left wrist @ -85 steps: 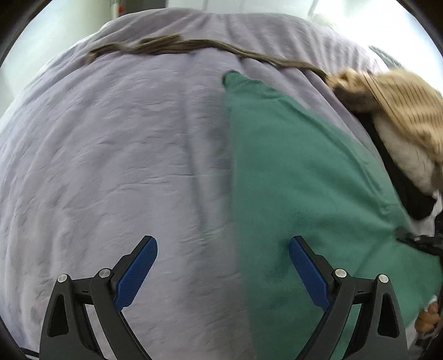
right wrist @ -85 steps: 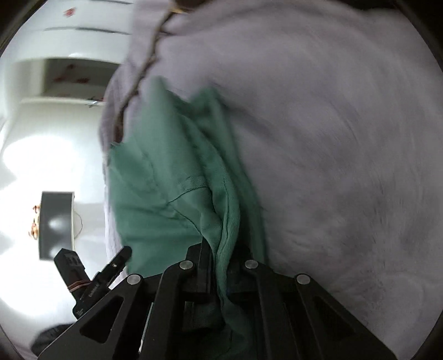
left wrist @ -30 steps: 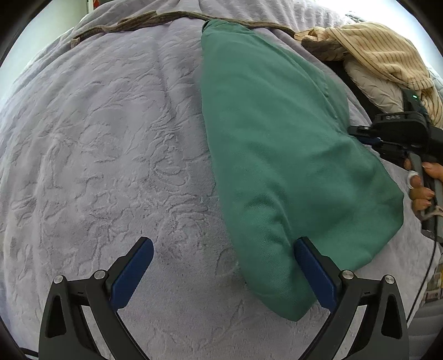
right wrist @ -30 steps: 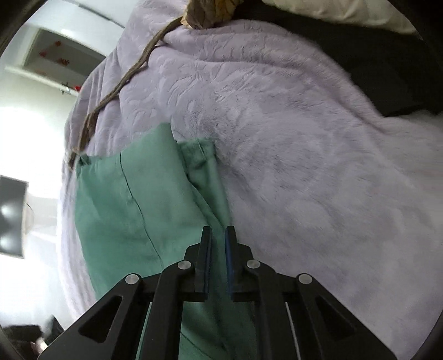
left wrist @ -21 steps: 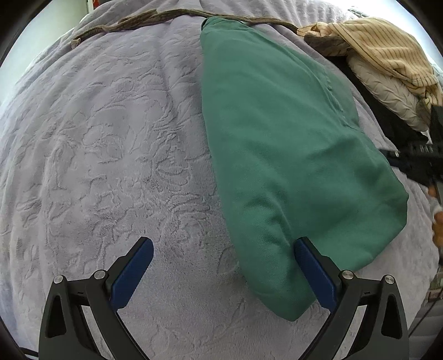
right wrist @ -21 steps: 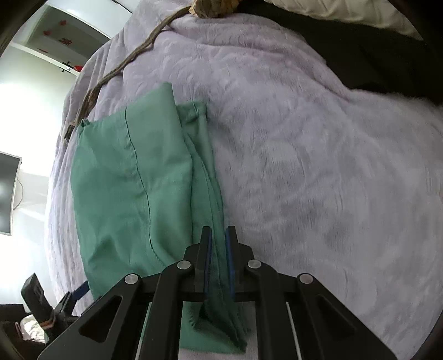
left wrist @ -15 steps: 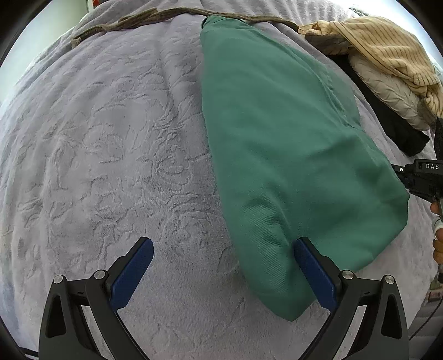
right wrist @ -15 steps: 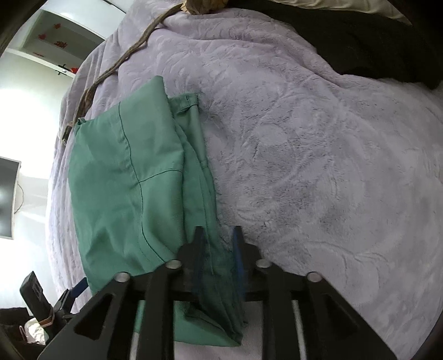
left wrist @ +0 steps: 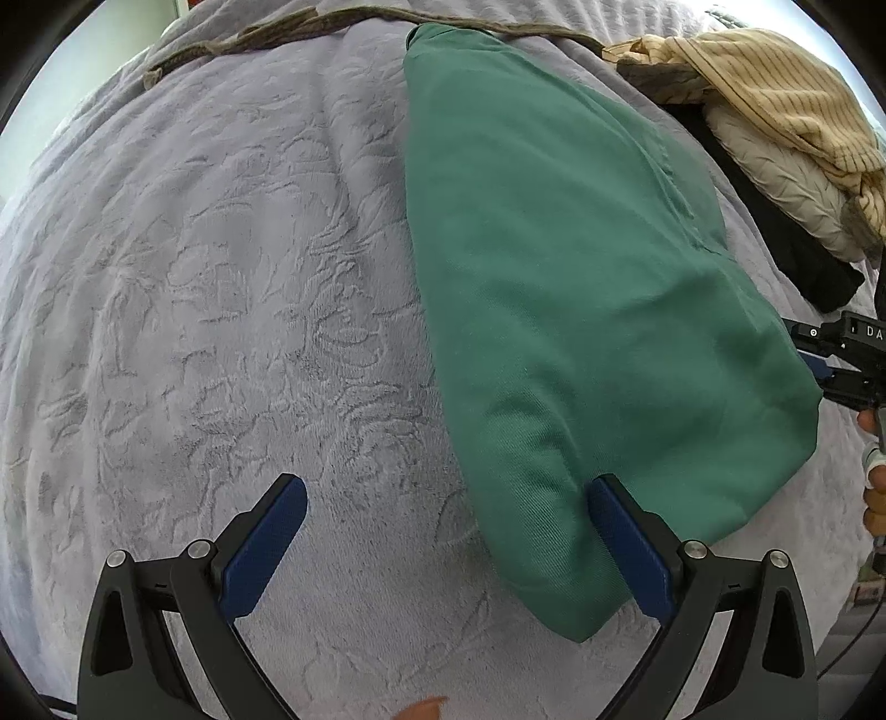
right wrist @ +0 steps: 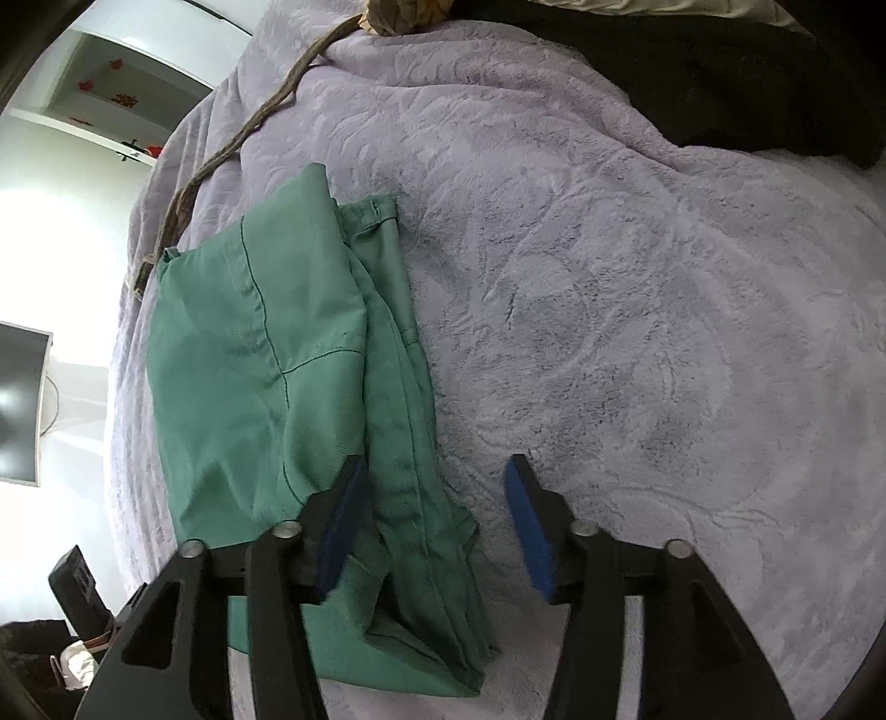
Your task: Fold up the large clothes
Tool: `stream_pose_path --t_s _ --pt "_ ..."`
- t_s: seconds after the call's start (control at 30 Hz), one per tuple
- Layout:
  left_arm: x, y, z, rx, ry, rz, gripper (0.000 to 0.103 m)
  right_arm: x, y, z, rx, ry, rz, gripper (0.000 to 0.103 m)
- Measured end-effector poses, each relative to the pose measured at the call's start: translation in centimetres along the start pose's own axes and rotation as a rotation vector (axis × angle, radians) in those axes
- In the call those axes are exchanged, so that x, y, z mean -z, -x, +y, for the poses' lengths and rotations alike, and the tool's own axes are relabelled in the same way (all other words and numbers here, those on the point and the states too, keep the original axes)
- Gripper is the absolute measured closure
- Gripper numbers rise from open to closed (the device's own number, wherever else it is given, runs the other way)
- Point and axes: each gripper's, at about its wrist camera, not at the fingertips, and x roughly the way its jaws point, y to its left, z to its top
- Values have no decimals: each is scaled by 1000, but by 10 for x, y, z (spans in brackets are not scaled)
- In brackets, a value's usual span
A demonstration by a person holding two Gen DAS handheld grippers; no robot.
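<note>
A green garment (left wrist: 565,288) lies folded lengthwise on the lilac bedspread (left wrist: 221,310). My left gripper (left wrist: 443,531) is open and empty, low over the bed, with its right finger (left wrist: 626,537) against the garment's near folded end. In the right wrist view the same green garment (right wrist: 266,376) lies at the left, its layered edge (right wrist: 410,421) passing between the fingers. My right gripper (right wrist: 434,515) is open, its left finger (right wrist: 340,526) over the cloth and its right finger (right wrist: 529,526) over bare bedspread (right wrist: 637,310).
A pile of clothes sits at the bed's far right: a yellow striped top (left wrist: 775,94), a cream garment (left wrist: 786,188) and a black one (left wrist: 803,260), the black one also in the right wrist view (right wrist: 720,72). A brown cord (left wrist: 288,27) runs along the bed's far edge.
My right gripper, shut on the garment's layered edge a second ago, has opened and let it go. The garment now lies flat. My left gripper has stayed open and still.
</note>
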Motion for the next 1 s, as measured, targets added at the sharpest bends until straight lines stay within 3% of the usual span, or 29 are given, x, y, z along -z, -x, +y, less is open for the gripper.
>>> stream_pose_path --t_s 0.07,0.13,0.3,0.43,0.53,0.8,1.0 --pt "0 3 -1 -8 -11 -11 1 -1 2 1 -32 10 -10 30" --pt "-1 9 -1 -15 -17 -25 1 -2 4 3 -81 14 -20 26" --pt "-14 24 8 71 20 -40 1 -19 3 8 -185 25 -24 26" --pt "-31 24 19 147 76 -27 1 -39 -17 8 -238 14 30 26" --pt "-43 12 25 172 95 -10 1 -53 -36 2 -282 -27 67 26" --pt "-50 -38 20 361 116 119 1 -89 -77 9 -384 -40 117 25" --pt "-60 -57 4 431 119 121 1 -107 -105 21 -429 -54 130 25"
